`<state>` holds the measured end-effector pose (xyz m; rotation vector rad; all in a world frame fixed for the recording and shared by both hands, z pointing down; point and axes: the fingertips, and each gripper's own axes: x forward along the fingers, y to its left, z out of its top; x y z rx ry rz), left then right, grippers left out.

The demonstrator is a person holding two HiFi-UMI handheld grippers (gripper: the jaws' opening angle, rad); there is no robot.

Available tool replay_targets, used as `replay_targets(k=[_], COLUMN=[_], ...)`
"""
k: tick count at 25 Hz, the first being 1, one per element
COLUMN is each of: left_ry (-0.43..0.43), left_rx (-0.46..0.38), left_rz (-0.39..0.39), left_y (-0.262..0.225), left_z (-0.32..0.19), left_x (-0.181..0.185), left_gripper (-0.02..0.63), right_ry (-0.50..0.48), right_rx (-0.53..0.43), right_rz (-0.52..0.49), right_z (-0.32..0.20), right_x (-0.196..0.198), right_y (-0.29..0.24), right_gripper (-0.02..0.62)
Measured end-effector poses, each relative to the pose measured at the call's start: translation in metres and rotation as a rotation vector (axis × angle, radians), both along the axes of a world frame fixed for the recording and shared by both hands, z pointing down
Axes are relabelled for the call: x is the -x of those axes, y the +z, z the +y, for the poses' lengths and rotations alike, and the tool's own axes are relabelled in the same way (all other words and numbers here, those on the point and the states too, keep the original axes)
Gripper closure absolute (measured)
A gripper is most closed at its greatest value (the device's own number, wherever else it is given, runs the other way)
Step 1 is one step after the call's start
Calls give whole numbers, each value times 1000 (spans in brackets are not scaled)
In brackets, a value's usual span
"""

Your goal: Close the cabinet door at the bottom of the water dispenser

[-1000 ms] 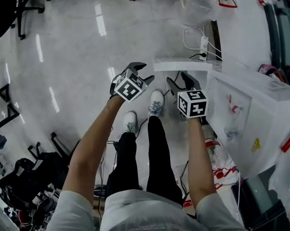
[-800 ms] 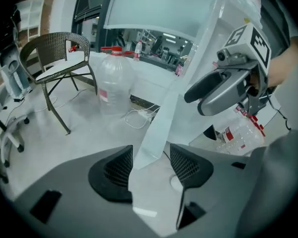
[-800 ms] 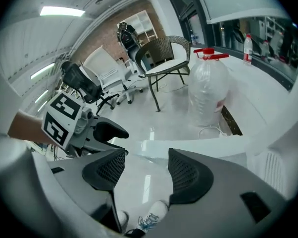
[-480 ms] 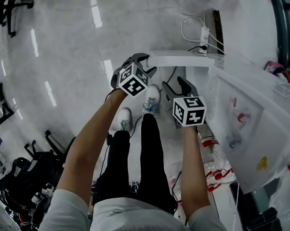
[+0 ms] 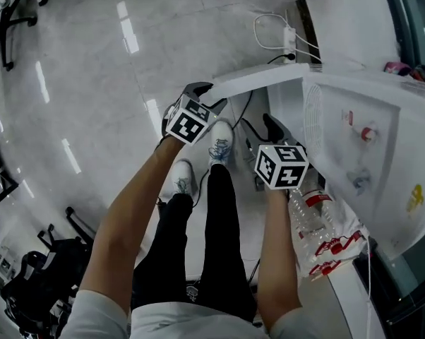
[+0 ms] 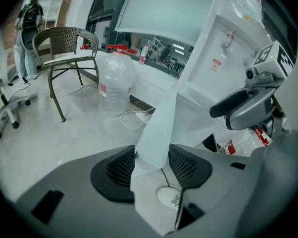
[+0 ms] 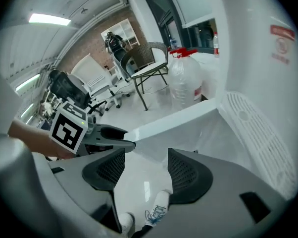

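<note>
The white water dispenser (image 5: 368, 140) stands at the right in the head view. Its bottom cabinet door (image 5: 262, 81) hangs open, swung out to the left. My left gripper (image 5: 207, 96) is at the door's free end. In the left gripper view the door's edge (image 6: 159, 123) runs between the left gripper's (image 6: 151, 165) jaws, which are closing; I see no firm press. My right gripper (image 5: 265, 129) hovers open in front of the cabinet opening. Only floor and a shoe show between the jaws of the right gripper (image 7: 141, 167), with the door (image 7: 173, 120) beyond.
A large water jug (image 6: 114, 78) and a wicker chair (image 6: 65, 43) stand behind the door. A power strip with a cable (image 5: 286, 41) lies on the floor. Packed bottles (image 5: 318, 224) sit by the dispenser's base. The person's shoes (image 5: 219, 140) are below the grippers; office chairs (image 5: 36, 288) are at lower left.
Both grippers have sunk toward the door. The left gripper has come onto the door's free end, and the right one has shifted in front of the cabinet opening.
</note>
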<state>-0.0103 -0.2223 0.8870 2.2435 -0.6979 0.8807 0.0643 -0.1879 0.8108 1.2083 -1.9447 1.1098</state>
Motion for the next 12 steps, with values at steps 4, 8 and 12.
replay_targets(k=[4,8,12], left_ry=[-28,-58,-79], left_rx=[-37,-66,-74], left_rz=[47,96,114], left_y=[-7,-9,-12], left_z=[13,32,56], left_x=[-5,-16,-35], left_gripper=[380,380,380], right_ry=[76,85,88], right_rx=[-39,-53,-61], right_rz=[3,43,72], right_z=[35,95,153], right_x=[-11,-25,-45], right_y=[-4,-9,-11], right_gripper=[301,301,301])
